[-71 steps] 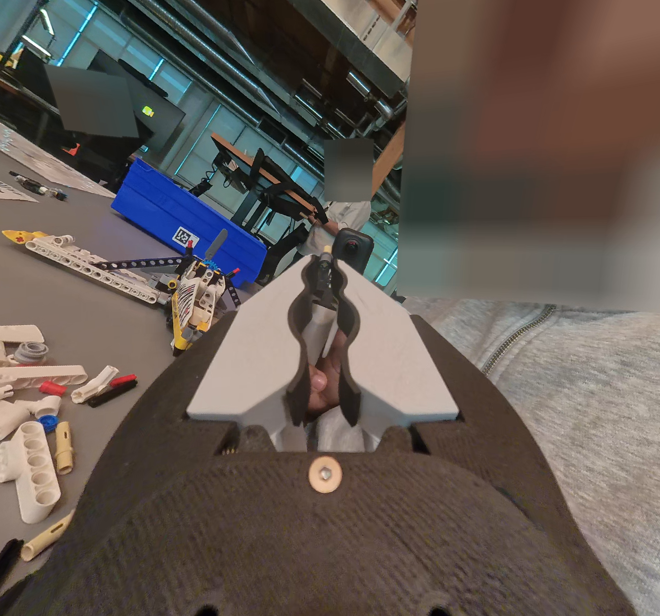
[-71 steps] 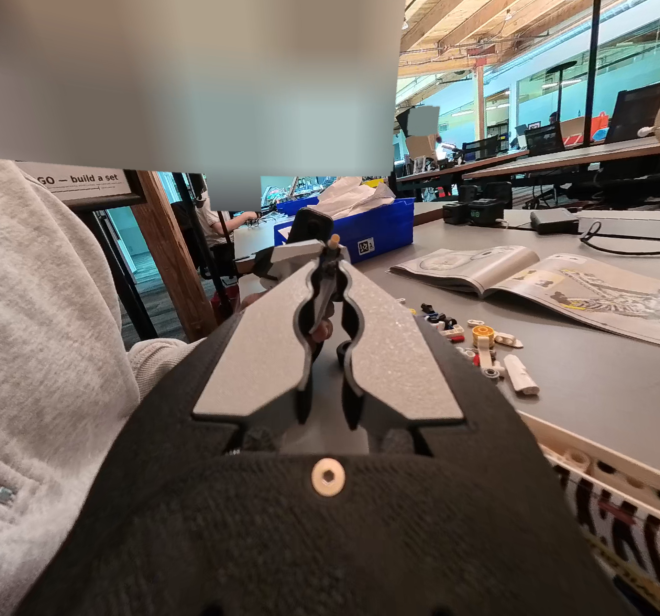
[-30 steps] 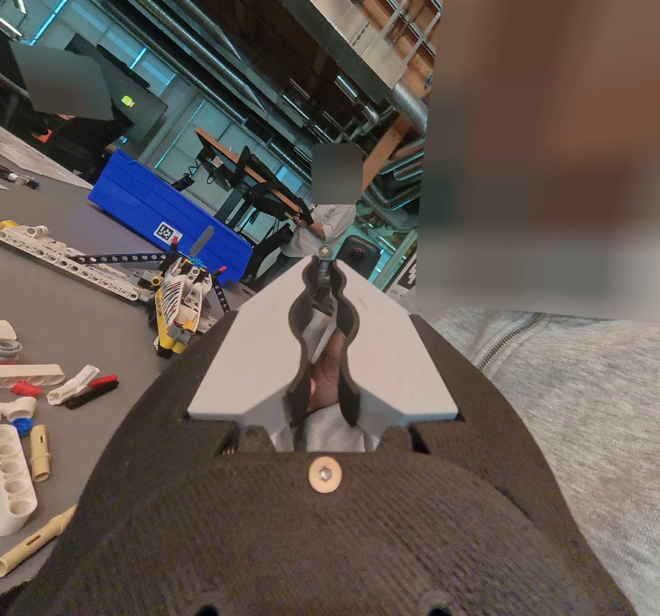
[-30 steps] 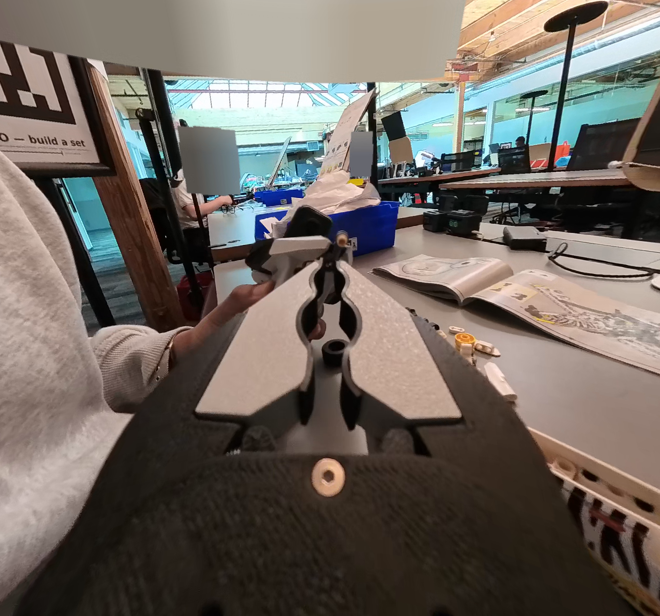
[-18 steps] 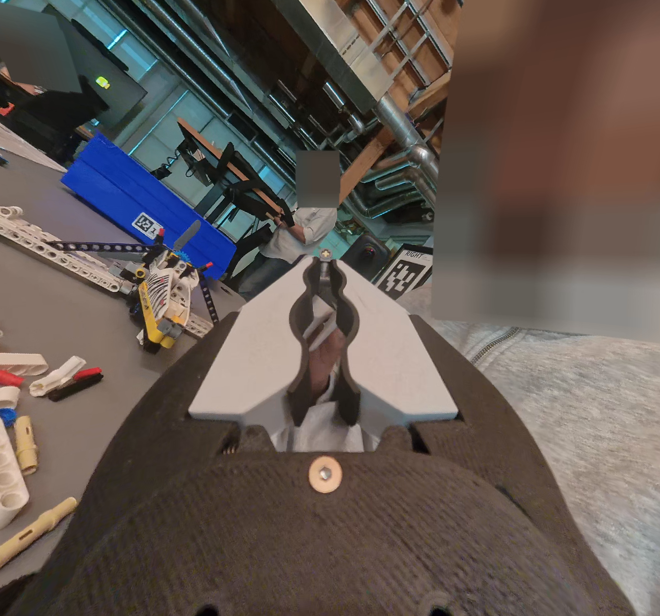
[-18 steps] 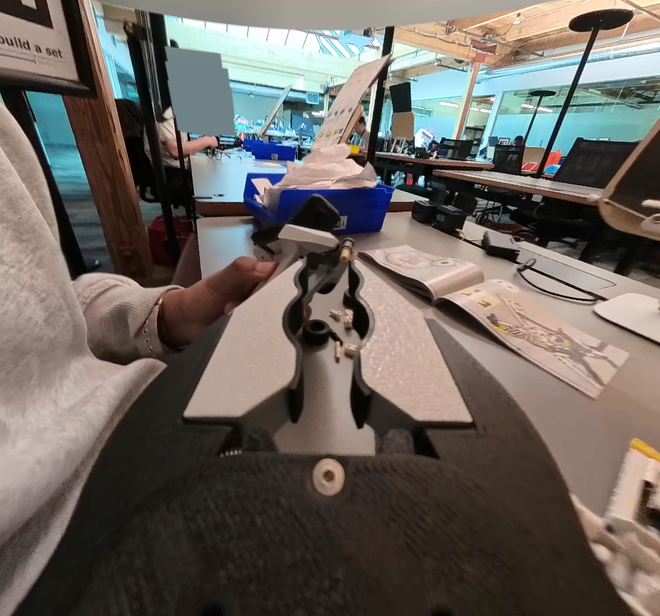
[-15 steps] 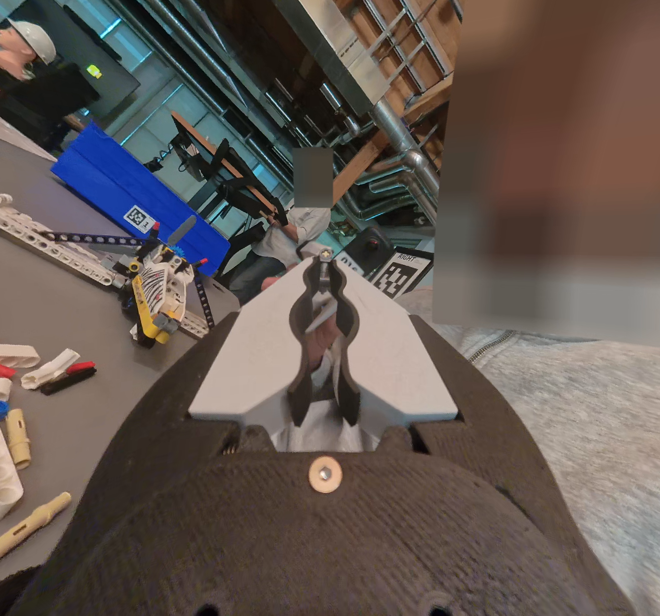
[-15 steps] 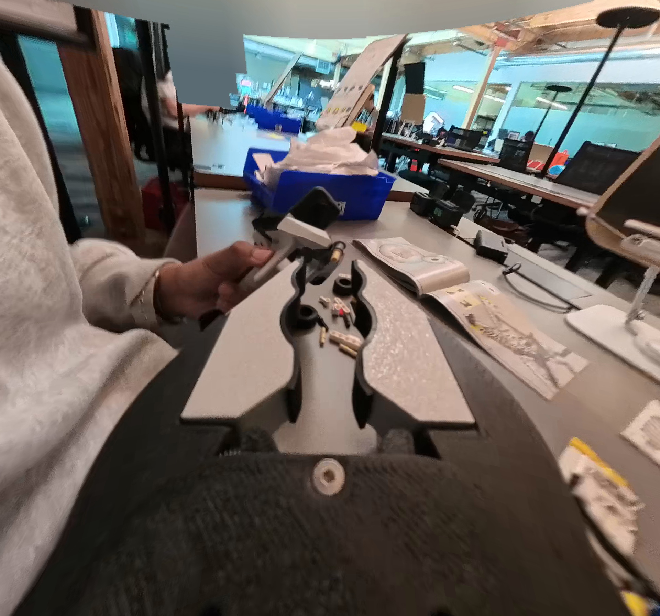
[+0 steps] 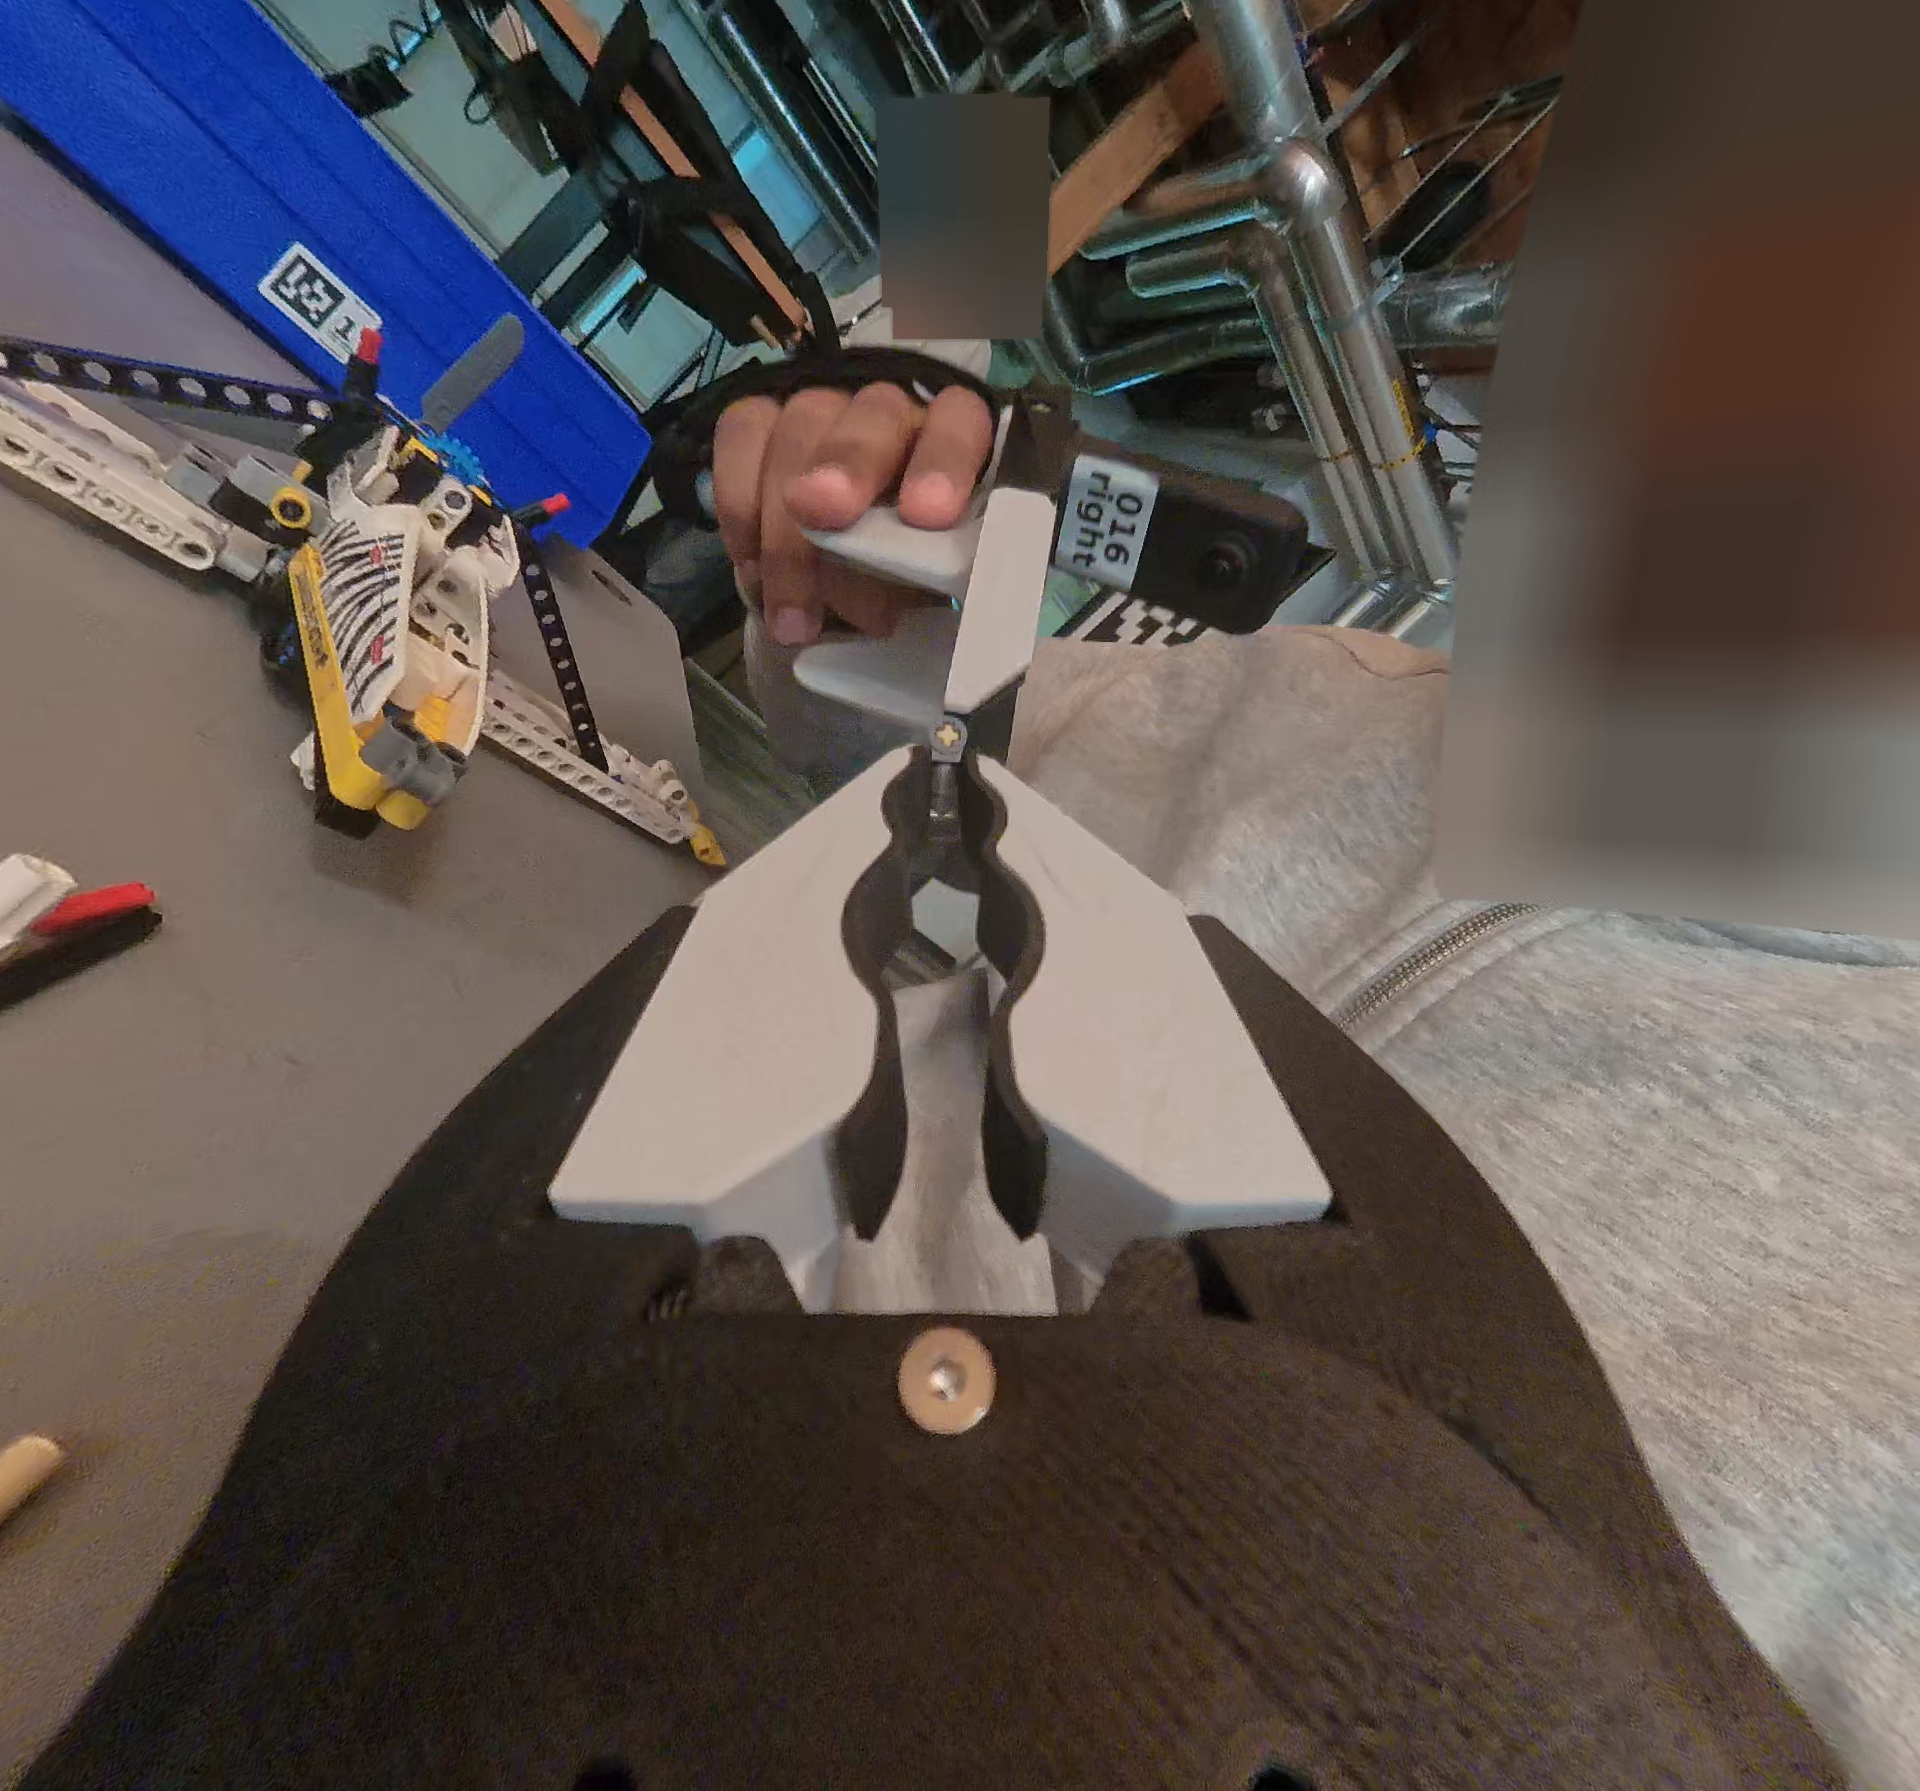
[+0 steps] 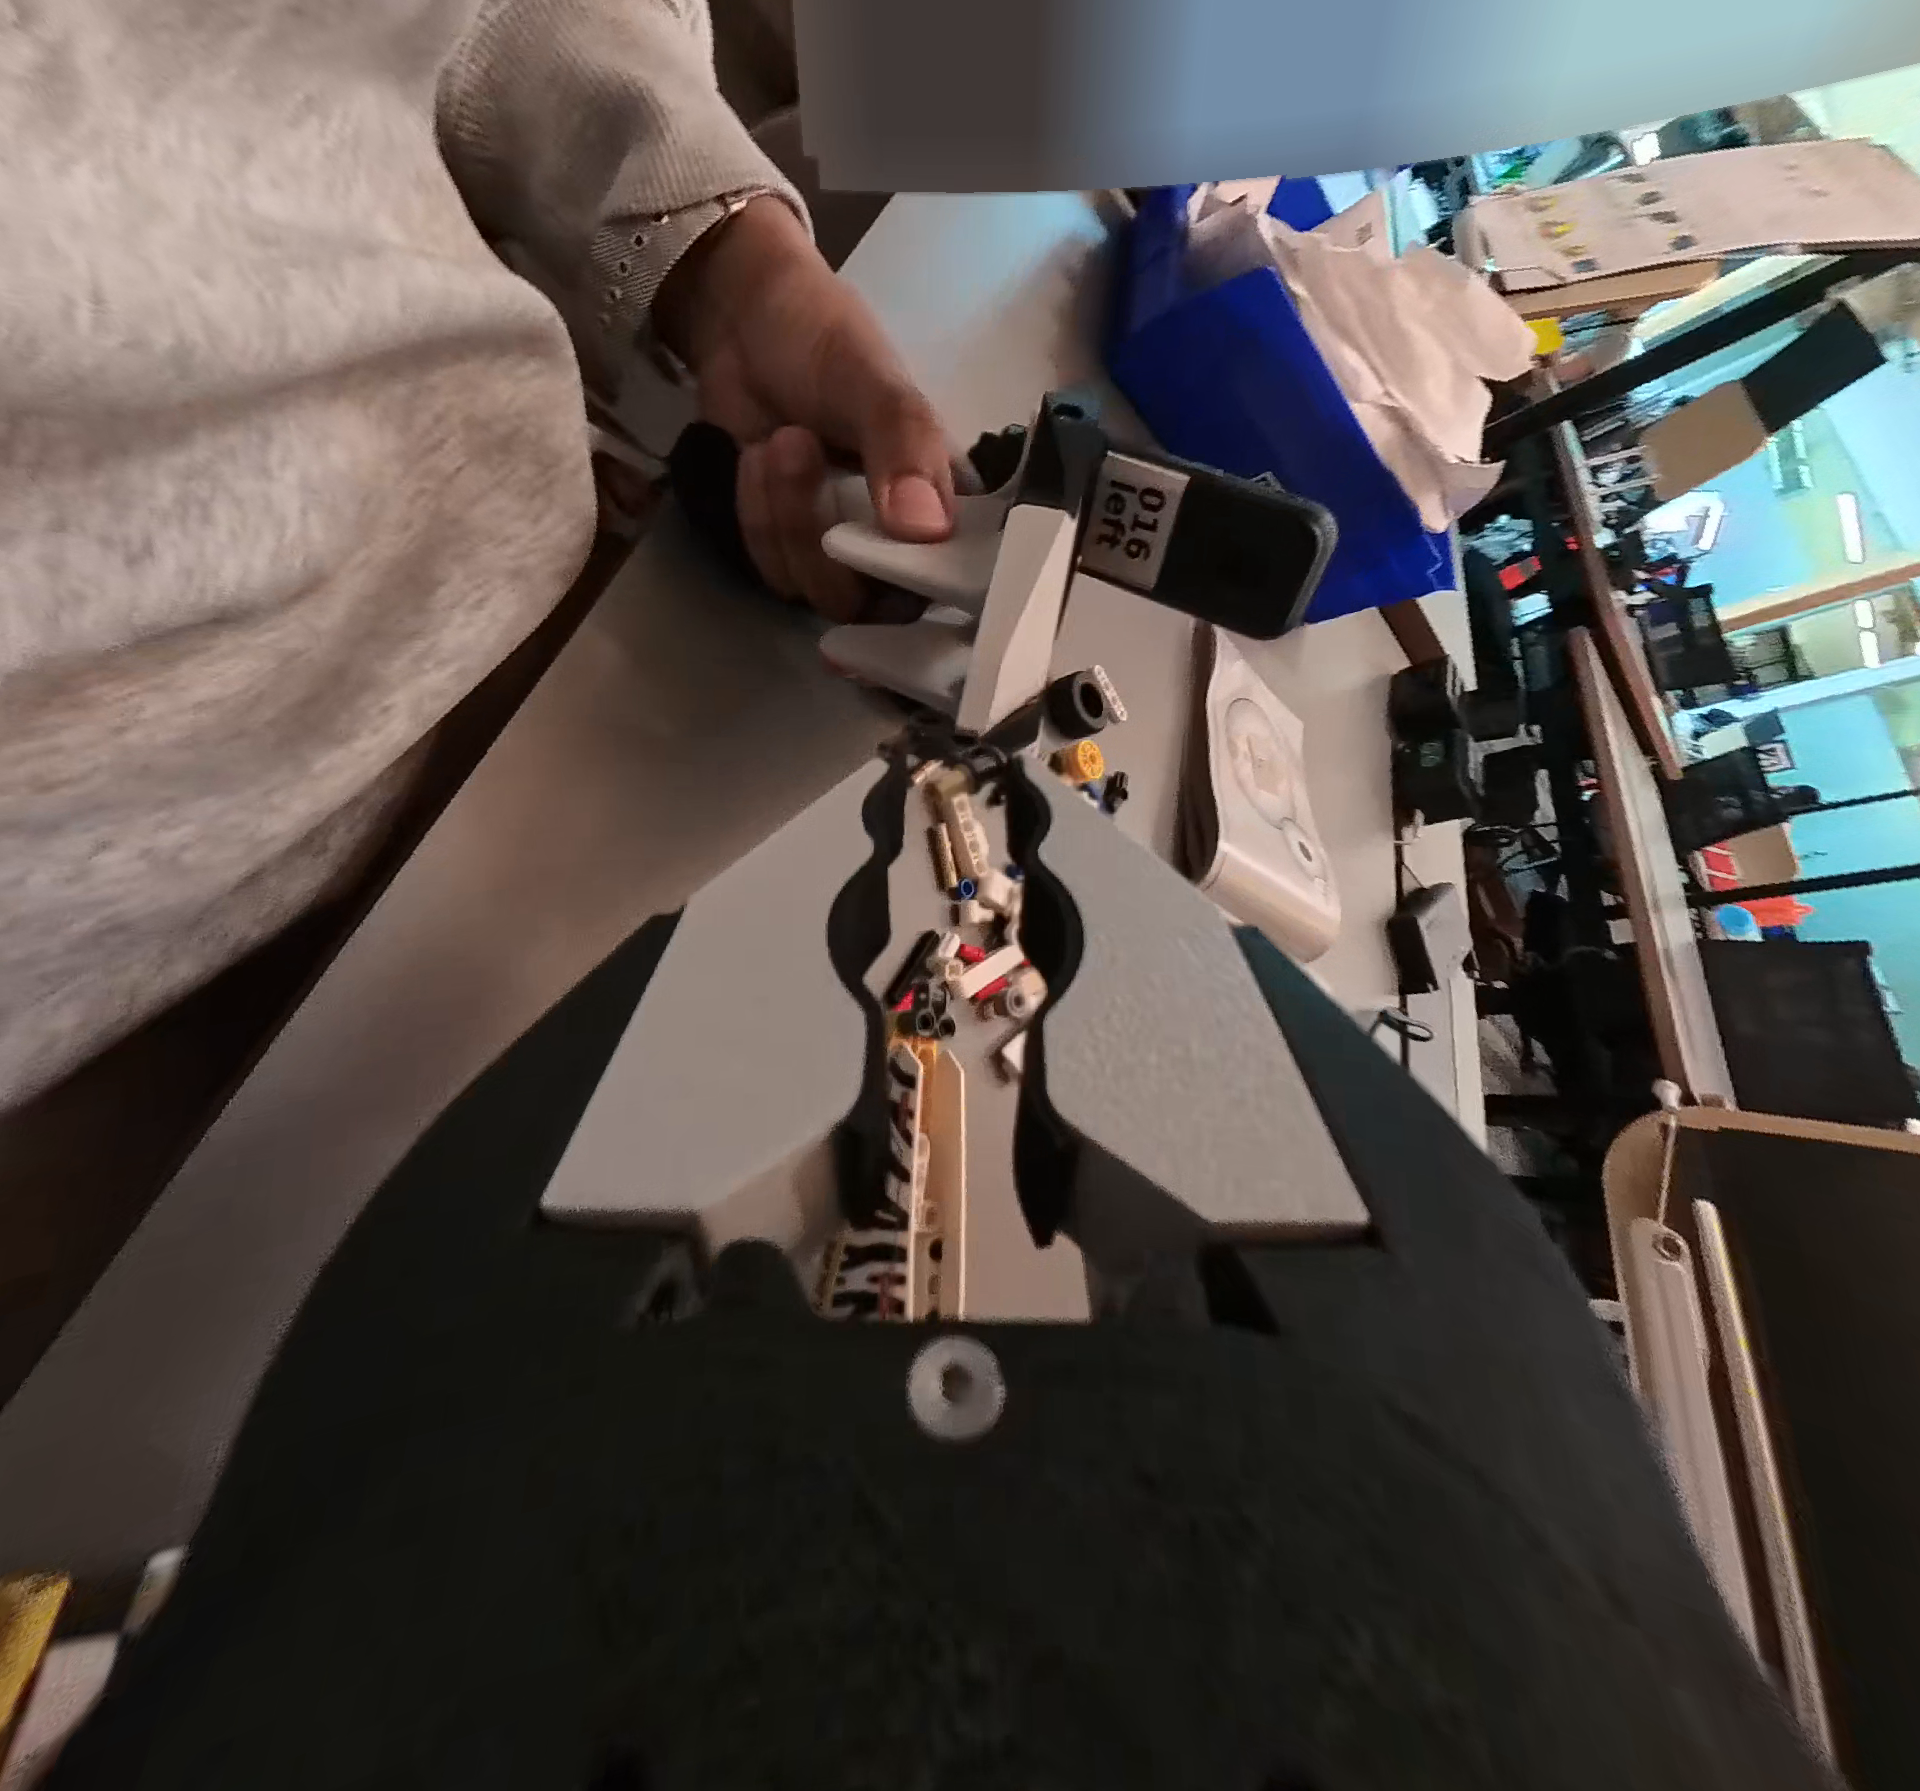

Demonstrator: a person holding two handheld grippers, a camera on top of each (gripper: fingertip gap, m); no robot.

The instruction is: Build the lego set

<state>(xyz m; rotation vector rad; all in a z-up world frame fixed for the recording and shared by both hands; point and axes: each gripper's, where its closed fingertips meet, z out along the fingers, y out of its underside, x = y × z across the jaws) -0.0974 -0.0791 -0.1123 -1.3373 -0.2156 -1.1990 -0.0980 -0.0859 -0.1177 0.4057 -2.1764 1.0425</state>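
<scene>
While the left wrist view looks past the left claw [image 9: 943,791] to one half-built striped model [image 9: 384,598] on the bench [image 9: 260,1066], ahead and to the left of the claw, the right wrist view does not show that model. It shows a scatter of small loose parts [image 10: 971,952] between the fingers of the right claw [image 10: 954,785], too many and too small to count.

The left claw is clenched on one small dark piece [image 9: 948,735] with a tan cross-shaped end, held off the bench at its tips. The right claw's tips meet that spot from the opposite side. They stand a little apart, and whether they press the piece cannot be told.

Two hands show, one per view: the right hand [image 9: 847,494] and the left hand [image 10: 821,432], each around its claw's handle. Left of the left claw lie one red pin [image 9: 94,900] and one black pin [image 9: 73,946], touching. Beyond the model stands one blue bin [image 9: 208,131].

Just beyond the right claw's tips are one black tyre [image 10: 1086,702] and one yellow hub [image 10: 1088,759]. Farther right lies one open booklet [image 10: 1262,806].
</scene>
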